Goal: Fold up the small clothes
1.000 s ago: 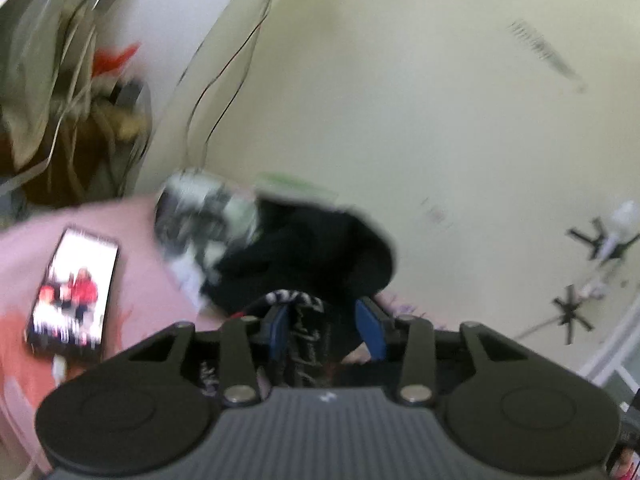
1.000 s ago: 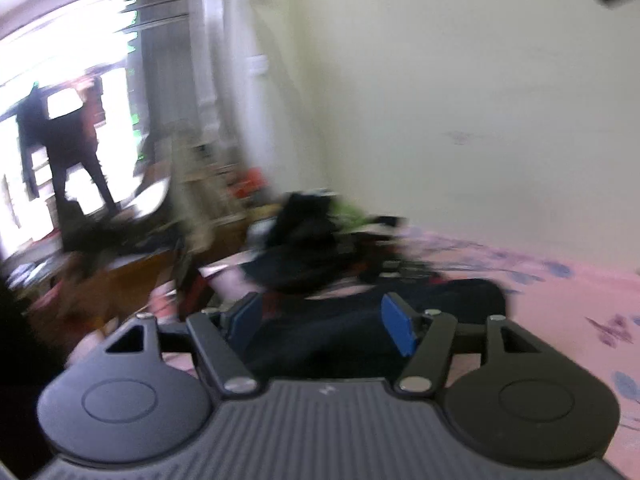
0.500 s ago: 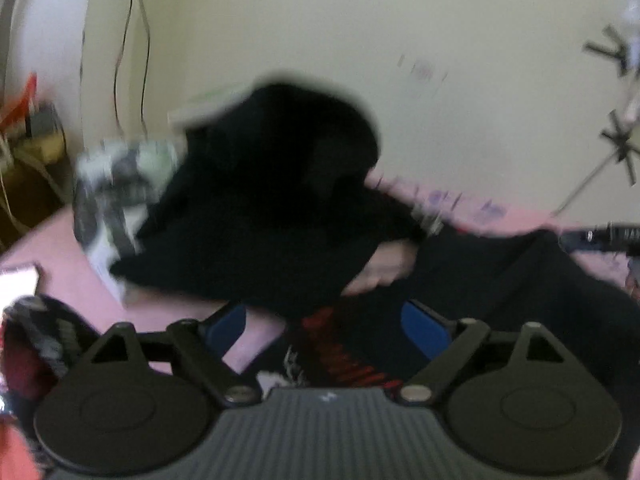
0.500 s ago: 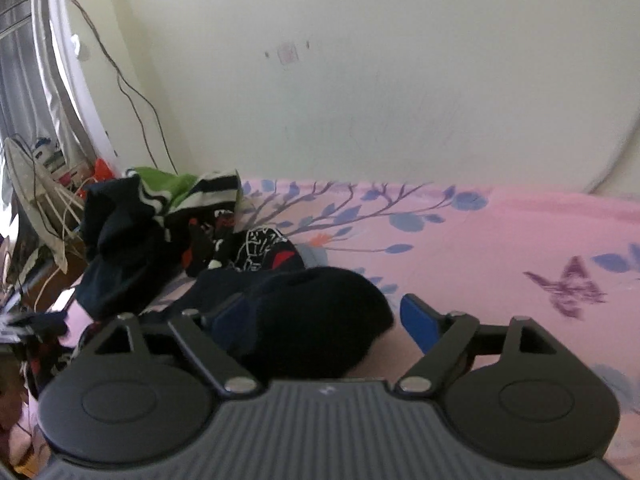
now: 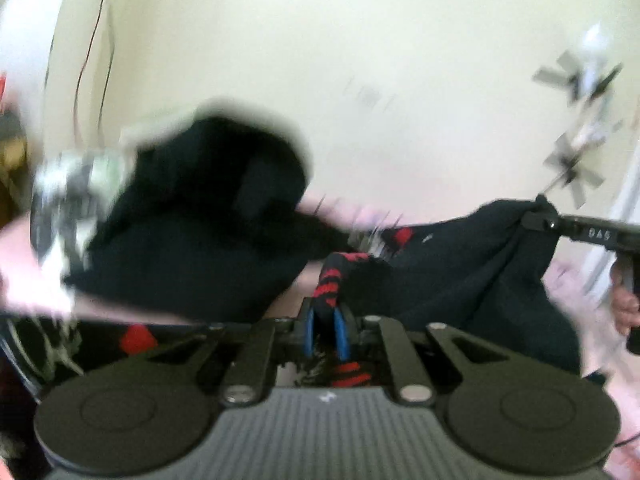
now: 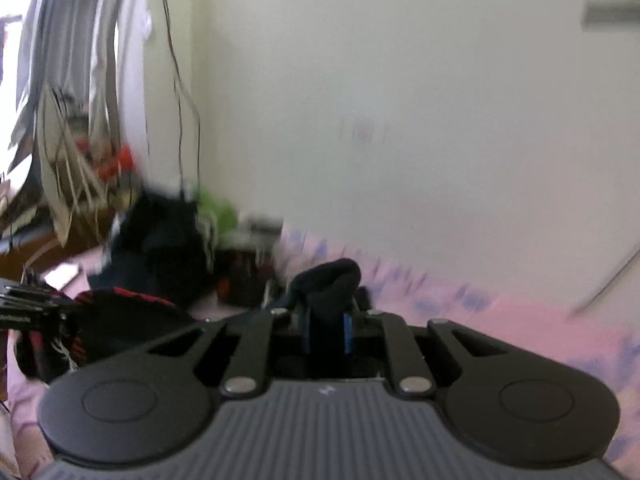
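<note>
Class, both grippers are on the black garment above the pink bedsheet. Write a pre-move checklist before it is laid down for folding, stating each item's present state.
1. Left gripper shut on black garment: ok.
2. Right gripper shut on the garment: ok.
3. Garment stretched flat between the grippers: not ok, it sags.
4. Garment clear of clothes pile: cannot tell, blurred.
5. Bare pink bedsheet available: ok.

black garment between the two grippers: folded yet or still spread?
Spread, not folded: the black garment hangs stretched between the left gripper, shut on its red-striped edge, and the right gripper, shut on another edge.
</note>
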Available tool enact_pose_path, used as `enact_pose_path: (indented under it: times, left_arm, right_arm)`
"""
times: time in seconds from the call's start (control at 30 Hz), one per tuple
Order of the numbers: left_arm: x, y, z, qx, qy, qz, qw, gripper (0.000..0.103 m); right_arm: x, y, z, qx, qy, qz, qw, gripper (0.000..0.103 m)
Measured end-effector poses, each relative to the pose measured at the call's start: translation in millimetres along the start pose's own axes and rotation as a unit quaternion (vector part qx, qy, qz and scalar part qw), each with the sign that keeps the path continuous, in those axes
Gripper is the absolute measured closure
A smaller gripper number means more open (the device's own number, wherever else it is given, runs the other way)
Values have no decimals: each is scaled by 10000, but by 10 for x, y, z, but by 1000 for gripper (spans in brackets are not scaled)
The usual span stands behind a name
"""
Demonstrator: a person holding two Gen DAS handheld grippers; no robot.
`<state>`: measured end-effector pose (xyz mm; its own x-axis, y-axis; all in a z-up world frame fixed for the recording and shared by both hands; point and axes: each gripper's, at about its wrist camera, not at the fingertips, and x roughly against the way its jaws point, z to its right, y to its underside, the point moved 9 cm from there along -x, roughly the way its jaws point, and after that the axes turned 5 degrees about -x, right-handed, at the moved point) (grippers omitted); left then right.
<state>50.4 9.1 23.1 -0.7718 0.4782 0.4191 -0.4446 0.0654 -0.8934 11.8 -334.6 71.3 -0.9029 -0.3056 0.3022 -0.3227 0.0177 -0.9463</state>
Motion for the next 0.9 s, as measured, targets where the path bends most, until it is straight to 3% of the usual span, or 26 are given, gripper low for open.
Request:
enact_pose_path:
  times: [0.13,0.27,0.43,0.53,0.6,0.67,0.73,0.8,0.9]
  left_arm:
    - [571,-612,179,-197,140,1098,9937,93]
    - [1061,-1270,351,-223,467,1946,9795,94]
    - [1797,-2071,731,-518,595,3225,9433,94]
    - [2071,-2350,957,-627,666,3751,9225,94]
    - [2122,-2469,1107,-724,719,3923,9142,94]
    - [2007,-2516,1240,-786,877,3836,9159,94]
    - [1836,-2518,1344,-832,937,3715,9199,94]
    - [1487,-2488,1402,-854,874,3443,9309,94]
    - [737,-2433,1412,-773,728,2818,9536,94]
  right_arm:
    - [828,-603,-144,337,278,1075,9932,97]
    - [1669,-1186,-348,781,710,2110,9718,98]
    - [2596,-1739,-603,1356,1361,2953,9359,98]
    - [2964,-1939,-685,1573,1668,3171,9203,98]
    - [3088,-1995,-697,1691,1852,3201,9136,98]
    - [3087,-1990,-630,1730,2037,3143,9109,98]
    - [3044,-1940,-478,1614,2112,2997,9163,98]
    - [2925,-1859,-221,1354,2097,2749,9285,98]
    - [2389,-1686,302,999,2164,2216,9456,98]
